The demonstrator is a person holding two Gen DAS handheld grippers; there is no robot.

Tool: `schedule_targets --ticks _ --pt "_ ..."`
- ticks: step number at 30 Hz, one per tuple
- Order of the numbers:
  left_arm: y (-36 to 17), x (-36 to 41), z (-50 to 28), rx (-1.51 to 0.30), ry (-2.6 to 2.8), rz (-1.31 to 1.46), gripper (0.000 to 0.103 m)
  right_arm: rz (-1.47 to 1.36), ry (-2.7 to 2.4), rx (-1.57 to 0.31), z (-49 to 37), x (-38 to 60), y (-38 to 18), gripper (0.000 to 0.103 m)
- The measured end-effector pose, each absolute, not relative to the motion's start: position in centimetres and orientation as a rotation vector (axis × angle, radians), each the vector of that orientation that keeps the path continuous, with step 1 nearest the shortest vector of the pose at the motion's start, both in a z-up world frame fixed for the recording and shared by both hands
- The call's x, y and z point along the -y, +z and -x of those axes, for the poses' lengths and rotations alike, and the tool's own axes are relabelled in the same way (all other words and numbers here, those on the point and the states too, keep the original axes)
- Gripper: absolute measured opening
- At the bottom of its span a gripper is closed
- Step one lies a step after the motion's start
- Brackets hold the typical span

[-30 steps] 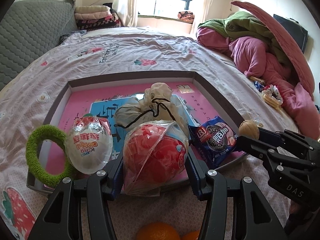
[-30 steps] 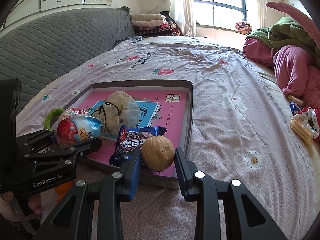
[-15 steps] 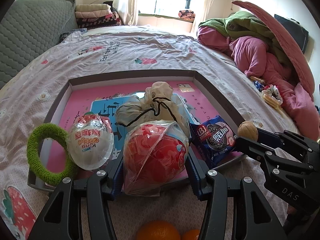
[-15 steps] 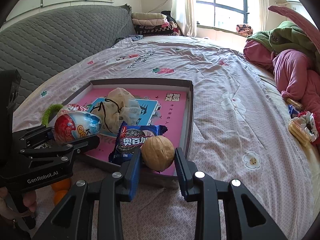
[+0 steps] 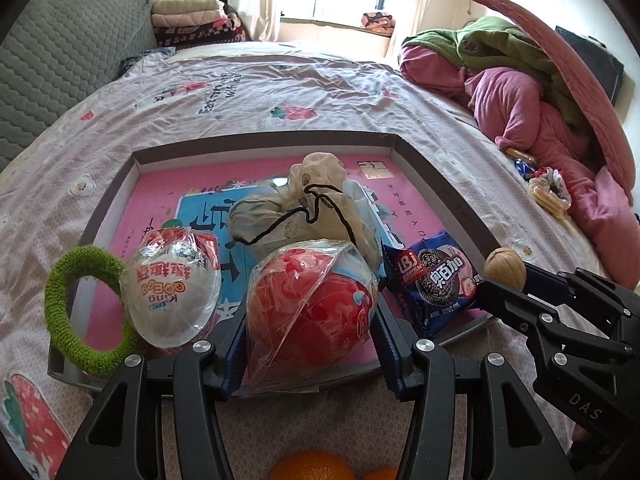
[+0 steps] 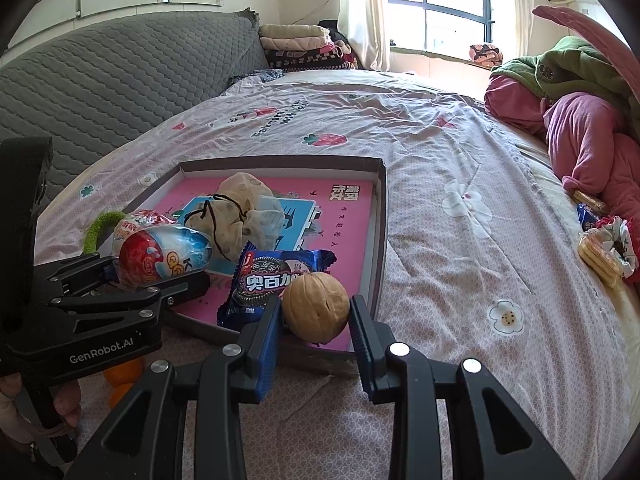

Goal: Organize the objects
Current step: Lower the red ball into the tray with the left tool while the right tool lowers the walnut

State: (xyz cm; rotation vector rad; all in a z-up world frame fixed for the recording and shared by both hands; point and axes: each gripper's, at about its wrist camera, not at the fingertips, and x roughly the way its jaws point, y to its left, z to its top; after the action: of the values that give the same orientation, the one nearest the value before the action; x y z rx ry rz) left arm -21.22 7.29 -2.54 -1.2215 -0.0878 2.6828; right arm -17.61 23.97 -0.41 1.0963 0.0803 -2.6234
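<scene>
My left gripper (image 5: 308,336) is shut on a red plastic-wrapped toy egg (image 5: 310,312), held over the near edge of the grey-rimmed pink tray (image 5: 440,184); the egg also shows in the right wrist view (image 6: 164,258). My right gripper (image 6: 316,316) is shut on a walnut (image 6: 316,306), held over the tray's near right corner (image 6: 380,216); the walnut shows in the left wrist view (image 5: 505,268). In the tray lie a white toy egg (image 5: 172,292), a beige drawstring pouch (image 5: 308,208) and a blue cookie packet (image 5: 436,280).
A green fuzzy ring (image 5: 80,312) leans on the tray's near left rim. Oranges (image 5: 312,466) lie on the bed below my left gripper. Pink and green bedding (image 5: 540,92) is piled at the right, with snacks (image 6: 600,248) beside it. A grey headboard (image 6: 100,80) stands left.
Both grippers have drawn back slightly and lifted a little with their loads. The tray's contents have not moved.
</scene>
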Motion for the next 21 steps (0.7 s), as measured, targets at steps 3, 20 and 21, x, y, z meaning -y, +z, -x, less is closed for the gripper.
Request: schedule_targets --ticks 3,20,21 --pt "-2.5 -7.3 21.2 0.082 2.688 1.221 0.056 -1.098 -2.624 -0.074 17.5 -24.0 -0.4 0.034" --pt "-2.3 -8.1 21.6 0.025 2.681 1.248 0.058 -1.101 -2.616 -0.033 17.3 -24.0 -0.2 0.038" --pt "-2.2 -8.1 21.5 0.024 2.685 1.244 0.058 -1.101 -2.614 -0.037 17.3 -23.9 -0.2 0.039"
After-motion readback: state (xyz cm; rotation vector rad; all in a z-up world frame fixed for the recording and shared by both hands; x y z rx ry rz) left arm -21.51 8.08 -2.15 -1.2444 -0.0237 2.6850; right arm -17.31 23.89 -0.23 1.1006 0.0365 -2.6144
